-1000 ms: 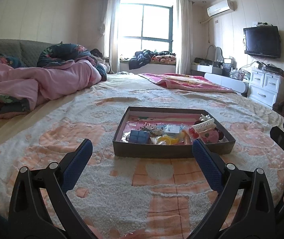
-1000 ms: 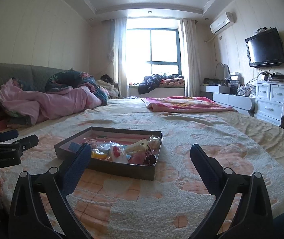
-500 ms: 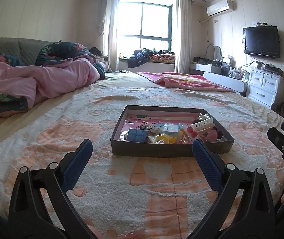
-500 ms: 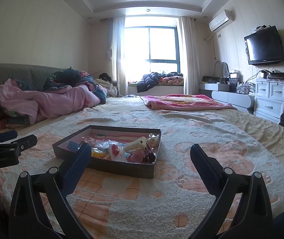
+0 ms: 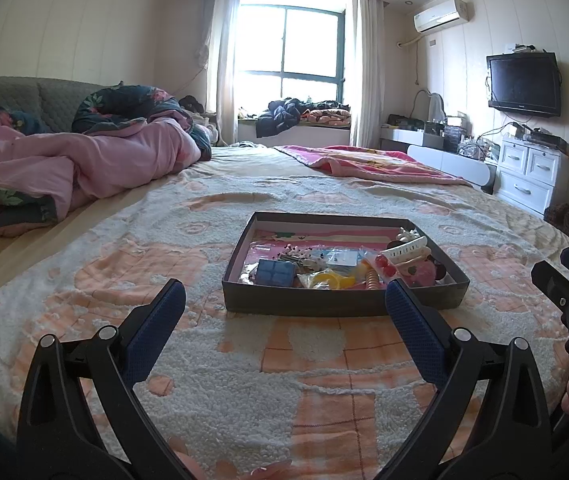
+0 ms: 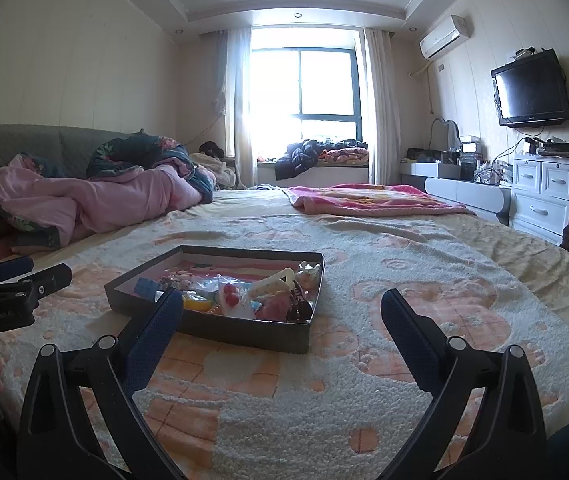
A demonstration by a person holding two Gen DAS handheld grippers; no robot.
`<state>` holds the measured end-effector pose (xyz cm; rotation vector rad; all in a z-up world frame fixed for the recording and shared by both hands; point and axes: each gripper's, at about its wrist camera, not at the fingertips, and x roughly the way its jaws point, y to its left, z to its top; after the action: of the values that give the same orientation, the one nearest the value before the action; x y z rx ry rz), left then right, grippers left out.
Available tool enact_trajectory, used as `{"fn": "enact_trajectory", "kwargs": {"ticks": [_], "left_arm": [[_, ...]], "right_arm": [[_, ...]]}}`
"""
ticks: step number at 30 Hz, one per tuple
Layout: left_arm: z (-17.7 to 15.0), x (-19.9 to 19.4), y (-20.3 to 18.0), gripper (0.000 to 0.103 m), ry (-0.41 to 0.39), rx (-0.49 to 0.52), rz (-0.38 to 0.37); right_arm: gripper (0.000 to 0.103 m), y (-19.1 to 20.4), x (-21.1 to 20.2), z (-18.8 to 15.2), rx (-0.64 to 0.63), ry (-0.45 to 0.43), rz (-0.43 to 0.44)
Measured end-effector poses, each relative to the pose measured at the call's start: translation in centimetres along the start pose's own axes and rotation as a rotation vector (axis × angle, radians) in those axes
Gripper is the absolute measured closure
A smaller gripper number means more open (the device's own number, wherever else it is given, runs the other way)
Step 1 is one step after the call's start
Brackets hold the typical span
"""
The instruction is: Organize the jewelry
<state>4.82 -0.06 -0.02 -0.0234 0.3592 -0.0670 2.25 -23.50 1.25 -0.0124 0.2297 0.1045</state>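
A shallow dark grey box (image 5: pixel 340 302) (image 6: pixel 244 330) with a pink lining lies on the bed's fleecy peach-and-cream blanket. It holds several small items: a blue square case (image 5: pixel 275 272), a yellow piece (image 5: pixel 330 280), red beads (image 5: pixel 384 262), a white hair claw (image 5: pixel 406 249) (image 6: pixel 272 282), small clear bags. My left gripper (image 5: pixel 284 300) hovers open just short of the box's near wall, nothing between its blue pads. My right gripper (image 6: pixel 282 304) is open too, to the right of the box, its left pad (image 6: pixel 156 332) overlapping the box's near corner.
A heap of pink bedding (image 5: pixel 76 164) lies at the far left, a pink blanket (image 5: pixel 368 164) at the far right of the bed. White drawers (image 5: pixel 528 176) and a wall television (image 5: pixel 524 84) stand on the right. Each gripper shows at the edge of the other's view.
Both views have drifted slightly; the box sits a little lower and closer in each frame. Both grippers stay open and nothing in the box has moved.
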Motion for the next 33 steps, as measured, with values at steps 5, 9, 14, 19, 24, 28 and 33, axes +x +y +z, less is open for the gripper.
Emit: {"fn": "enact_trajectory", "kwargs": {"ticks": [5, 9, 14, 19, 24, 28, 33], "left_arm": [[-0.01, 0.01, 0.01, 0.011, 0.000, -0.001, -0.002], [0.00, 0.00, 0.01, 0.011, 0.000, -0.001, -0.001], [-0.01, 0.00, 0.00, 0.011, 0.001, -0.001, -0.002], [0.00, 0.00, 0.00, 0.011, -0.001, 0.000, -0.002], [0.02, -0.03, -0.04, 0.011, 0.001, -0.001, -0.003], [0.03, -0.04, -0.04, 0.011, 0.001, -0.001, -0.002], [0.02, -0.02, -0.05, 0.011, 0.001, 0.000, -0.003]], "right_arm": [[0.007, -0.02, 0.01, -0.03, 0.003, 0.004, -0.001], [0.007, 0.07, -0.05, -0.03, 0.000, 0.005, 0.000], [0.007, 0.09, 0.02, 0.01, 0.002, 0.005, 0.000], [0.007, 0.12, -0.01, 0.01, 0.000, 0.004, 0.000], [0.007, 0.19, 0.12, -0.04, -0.001, 0.004, 0.000], [0.007, 0.19, 0.11, -0.03, -0.001, 0.003, -0.001], [0.007, 0.24, 0.17, -0.09, -0.002, 0.004, 0.001]]}}
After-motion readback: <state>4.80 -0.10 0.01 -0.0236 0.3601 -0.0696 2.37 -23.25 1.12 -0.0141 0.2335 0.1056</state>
